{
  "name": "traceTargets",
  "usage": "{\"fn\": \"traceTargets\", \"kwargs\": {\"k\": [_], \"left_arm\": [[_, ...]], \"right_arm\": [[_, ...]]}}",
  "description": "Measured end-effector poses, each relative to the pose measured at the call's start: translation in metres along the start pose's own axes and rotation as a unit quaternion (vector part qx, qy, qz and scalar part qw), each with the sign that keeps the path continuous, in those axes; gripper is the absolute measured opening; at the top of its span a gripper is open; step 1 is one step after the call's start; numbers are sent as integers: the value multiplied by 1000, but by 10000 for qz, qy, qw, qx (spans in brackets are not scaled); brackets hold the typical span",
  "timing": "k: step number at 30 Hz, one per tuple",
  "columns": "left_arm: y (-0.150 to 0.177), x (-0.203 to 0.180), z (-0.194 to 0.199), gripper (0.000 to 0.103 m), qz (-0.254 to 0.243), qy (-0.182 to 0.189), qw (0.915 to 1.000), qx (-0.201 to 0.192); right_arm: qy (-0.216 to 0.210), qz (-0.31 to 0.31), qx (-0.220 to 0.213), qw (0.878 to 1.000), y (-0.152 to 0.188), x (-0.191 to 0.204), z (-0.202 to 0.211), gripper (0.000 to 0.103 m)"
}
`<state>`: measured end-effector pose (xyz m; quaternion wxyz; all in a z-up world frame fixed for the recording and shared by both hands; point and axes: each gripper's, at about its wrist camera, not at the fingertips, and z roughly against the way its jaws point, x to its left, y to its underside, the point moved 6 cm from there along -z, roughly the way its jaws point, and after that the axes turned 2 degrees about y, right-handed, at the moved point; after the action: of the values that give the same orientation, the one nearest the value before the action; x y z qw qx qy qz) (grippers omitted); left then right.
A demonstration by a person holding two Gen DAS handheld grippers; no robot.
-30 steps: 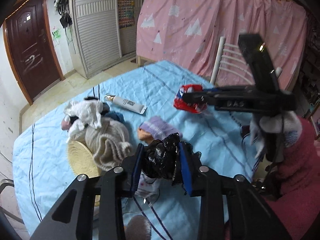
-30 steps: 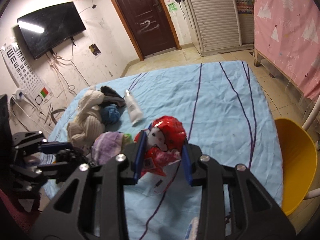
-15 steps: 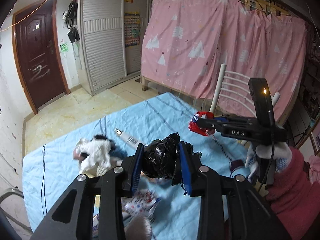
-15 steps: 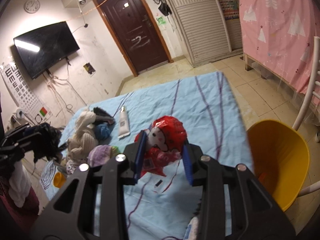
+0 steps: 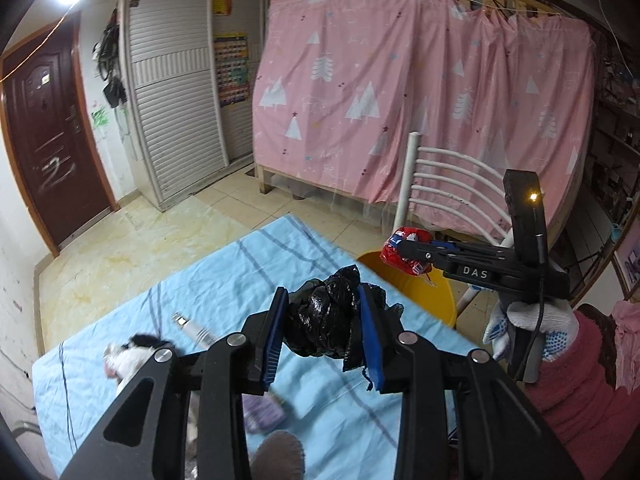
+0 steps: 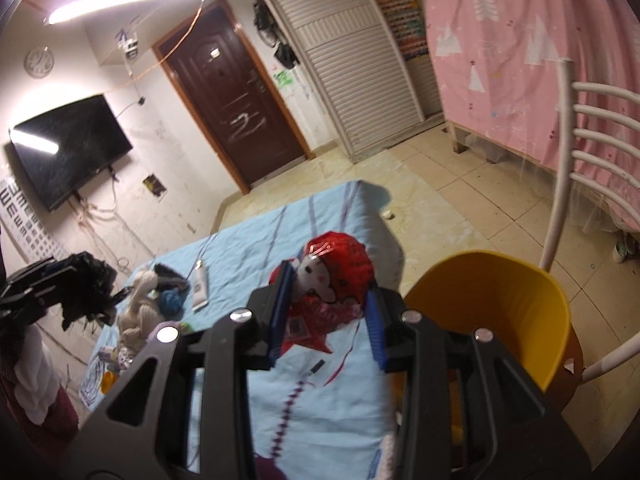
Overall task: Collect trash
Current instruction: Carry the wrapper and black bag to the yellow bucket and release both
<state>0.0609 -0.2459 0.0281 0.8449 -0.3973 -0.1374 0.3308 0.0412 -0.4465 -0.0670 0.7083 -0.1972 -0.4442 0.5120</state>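
1. Trash is in both of my grippers: the left gripper (image 5: 324, 332) pinches a crumpled black plastic bag (image 5: 326, 316) between its blue pads, and the right gripper (image 6: 328, 316) pinches a red snack wrapper (image 6: 332, 276) printed with a cartoon face.
2. Neither piece is binned yet. The yellow bin (image 6: 500, 312) stands on the floor just right of my right fingers, off the edge of the blue-covered table (image 6: 320, 400); I see nothing inside it for certain.
3. Left to do, as I judge it: release both pieces over the bin, then go back for whatever on the table counts as trash. A white tube (image 6: 199, 288) and a pile of knitted things (image 6: 138, 316) lie beyond and left of my right fingers.
4. Pose: both grippers are held above the table, pointing forward and slightly down. In the left view, the right gripper's tips sit ahead and right of my left fingers, above the bin's rim.
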Motion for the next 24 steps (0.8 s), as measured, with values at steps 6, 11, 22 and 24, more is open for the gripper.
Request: {"fn": "traceTargets", "kwargs": {"k": [6, 11, 22, 24], "left_arm": [[-21, -27, -22, 25, -161, 102, 9998, 74], [-40, -47, -48, 25, -115, 260, 9994, 190], [-59, -93, -112, 25, -256, 456, 9963, 684], [-63, -98, -121, 25, -279, 420, 9960, 742]], "right_arm": [[214, -338, -206, 9990, -5, -36, 9, 33], [549, -610, -290, 9962, -5, -70, 10, 33], [835, -1014, -225, 9911, 0, -109, -2, 51], [864, -1089, -254, 9900, 1, -115, -1, 56]]}}
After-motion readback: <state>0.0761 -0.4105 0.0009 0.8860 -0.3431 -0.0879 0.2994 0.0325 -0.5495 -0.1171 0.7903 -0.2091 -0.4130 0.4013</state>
